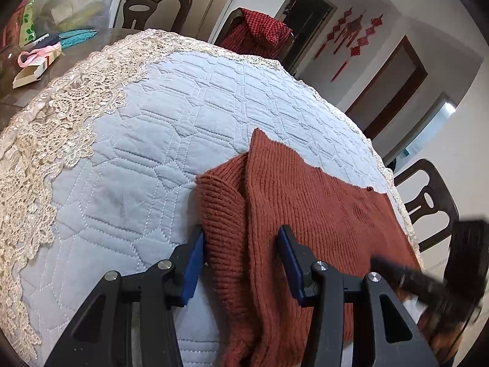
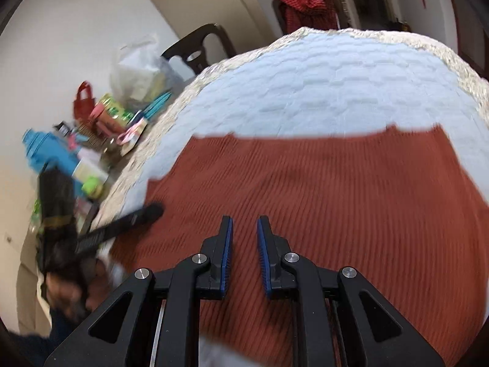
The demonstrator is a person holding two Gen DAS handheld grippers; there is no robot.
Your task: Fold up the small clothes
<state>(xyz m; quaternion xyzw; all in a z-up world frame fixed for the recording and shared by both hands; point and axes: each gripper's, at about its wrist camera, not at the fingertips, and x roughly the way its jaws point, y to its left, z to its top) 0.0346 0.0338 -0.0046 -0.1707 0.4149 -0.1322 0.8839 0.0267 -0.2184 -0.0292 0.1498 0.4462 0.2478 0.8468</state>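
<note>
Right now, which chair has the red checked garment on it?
The far chair across the table, draped with the red checked garment; the other two chairs' backs are bare.

Left claw agape — right claw narrowly parted

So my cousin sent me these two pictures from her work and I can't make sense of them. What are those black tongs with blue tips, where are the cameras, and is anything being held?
Each picture comes from a wide-angle camera on a hand-held claw, looking forward along its two fingers. A person holds one claw in each hand.

The left claw has its jaws apart, straddling a raised fold of a rust-red knitted sweater; the blue pads do not press it.

The right claw has its jaws close together above the same sweater, with nothing between them.

The sweater lies on a pale blue quilted cloth with a lace border. So nothing is held.
</note>
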